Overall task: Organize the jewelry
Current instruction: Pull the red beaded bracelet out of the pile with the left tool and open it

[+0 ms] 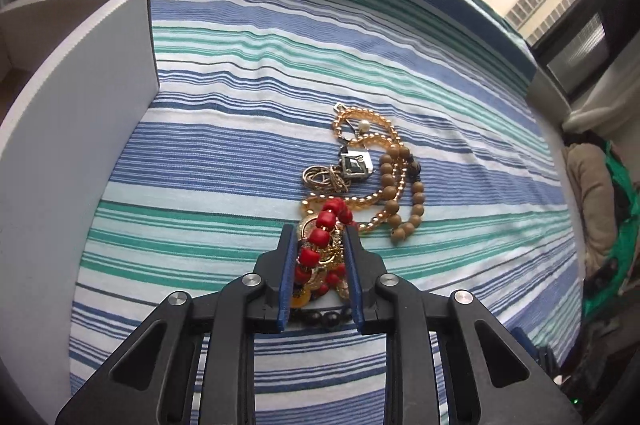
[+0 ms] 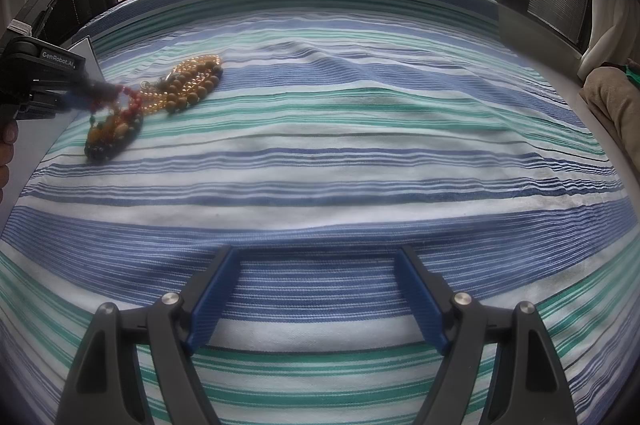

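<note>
A heap of jewelry lies on the striped cloth [image 1: 224, 161]. My left gripper [image 1: 320, 235] is shut on a red bead bracelet [image 1: 320, 237], with gold pieces and dark beads [image 1: 324, 317] tangled between the blue pads. Beyond it lie an amber bead strand [image 1: 372, 201], a tan wooden bead bracelet [image 1: 404, 197], a square pendant [image 1: 356, 165] and gold rings [image 1: 324, 179]. In the right wrist view the left gripper [image 2: 108, 91] shows blurred at the far left over the heap [image 2: 188, 81]. My right gripper [image 2: 318, 253] is open and empty, low over the cloth.
A white open cardboard box [image 1: 80, 113] stands at the left of the cloth. The bed's far edge meets a window with tower blocks outside. A beige cushion [image 1: 588, 193] and green fabric lie off the right edge.
</note>
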The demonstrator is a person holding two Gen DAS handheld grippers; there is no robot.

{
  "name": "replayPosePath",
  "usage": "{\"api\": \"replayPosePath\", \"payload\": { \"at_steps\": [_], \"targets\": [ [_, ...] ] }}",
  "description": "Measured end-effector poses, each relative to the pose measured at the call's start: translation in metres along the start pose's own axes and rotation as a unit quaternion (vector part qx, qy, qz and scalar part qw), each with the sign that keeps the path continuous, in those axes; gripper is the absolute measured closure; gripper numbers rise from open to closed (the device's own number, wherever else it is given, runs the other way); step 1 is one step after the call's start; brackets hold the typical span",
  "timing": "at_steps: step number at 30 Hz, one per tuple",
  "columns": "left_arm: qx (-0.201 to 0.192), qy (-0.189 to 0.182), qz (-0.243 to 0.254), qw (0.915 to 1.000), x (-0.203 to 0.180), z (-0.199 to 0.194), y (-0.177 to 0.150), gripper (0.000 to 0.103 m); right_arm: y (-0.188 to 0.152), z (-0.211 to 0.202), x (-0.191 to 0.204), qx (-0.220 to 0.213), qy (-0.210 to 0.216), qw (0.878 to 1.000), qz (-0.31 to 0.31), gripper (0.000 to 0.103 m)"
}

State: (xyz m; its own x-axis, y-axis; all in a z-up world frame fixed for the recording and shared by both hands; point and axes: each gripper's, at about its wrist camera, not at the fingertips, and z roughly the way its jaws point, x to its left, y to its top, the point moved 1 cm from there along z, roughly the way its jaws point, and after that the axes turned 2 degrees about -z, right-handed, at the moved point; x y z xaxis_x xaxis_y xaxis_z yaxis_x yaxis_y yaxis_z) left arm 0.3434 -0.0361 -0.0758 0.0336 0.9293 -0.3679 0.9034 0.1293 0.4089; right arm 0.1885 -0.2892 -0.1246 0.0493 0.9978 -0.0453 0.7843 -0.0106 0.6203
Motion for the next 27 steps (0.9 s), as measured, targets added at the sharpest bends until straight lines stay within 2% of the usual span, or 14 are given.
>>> {"api": "replayPosePath", "payload": {
  "at_steps": [5, 9, 13, 17, 20, 22, 25, 26, 27],
  "targets": [
    [-0.009, -0.038, -0.009, 0.9992, 0.006, -0.043, -0.019, 0.081, 0.0, 0.0, 0.0, 0.0, 0.0, 1.0, 0.0, 0.022],
    [-0.03, -0.034, 0.031, 0.9985, 0.006, -0.075, -0.046, 0.081, 0.0, 0.0, 0.0, 0.0, 0.0, 1.0, 0.0, 0.022],
    [-0.014, -0.037, 0.061, 0.9974, 0.005, -0.086, -0.086, 0.081, 0.0, 0.0, 0.001, 0.0, 0.0, 1.0, 0.0, 0.022],
    [0.019, -0.09, 0.043, 0.9948, 0.008, -0.089, -0.124, 0.081, 0.0, 0.0, 0.001, 0.0, 0.0, 1.0, 0.0, 0.022],
    [0.03, -0.131, 0.033, 0.9904, 0.007, -0.095, -0.141, 0.081, 0.0, 0.0, 0.001, 0.0, 0.0, 1.0, 0.0, 0.022],
    [0.024, -0.127, 0.026, 0.9913, 0.012, -0.097, -0.147, 0.08, 0.0, 0.0, 0.001, 0.0, 0.0, 1.0, 0.0, 0.022],
    [0.016, -0.092, -0.003, 0.9956, 0.039, -0.088, -0.15, 0.081, 0.0, 0.0, 0.001, 0.0, 0.0, 1.0, 0.0, 0.022],
    [0.015, -0.083, -0.019, 0.9963, 0.051, -0.084, -0.15, 0.08, 0.0, 0.0, 0.001, 0.0, 0.0, 1.0, 0.0, 0.022],
    [0.014, -0.077, -0.036, 0.9963, 0.062, -0.083, -0.15, 0.074, 0.0, 0.0, 0.001, 0.0, 0.0, 1.0, 0.0, 0.022]
  ]
}}
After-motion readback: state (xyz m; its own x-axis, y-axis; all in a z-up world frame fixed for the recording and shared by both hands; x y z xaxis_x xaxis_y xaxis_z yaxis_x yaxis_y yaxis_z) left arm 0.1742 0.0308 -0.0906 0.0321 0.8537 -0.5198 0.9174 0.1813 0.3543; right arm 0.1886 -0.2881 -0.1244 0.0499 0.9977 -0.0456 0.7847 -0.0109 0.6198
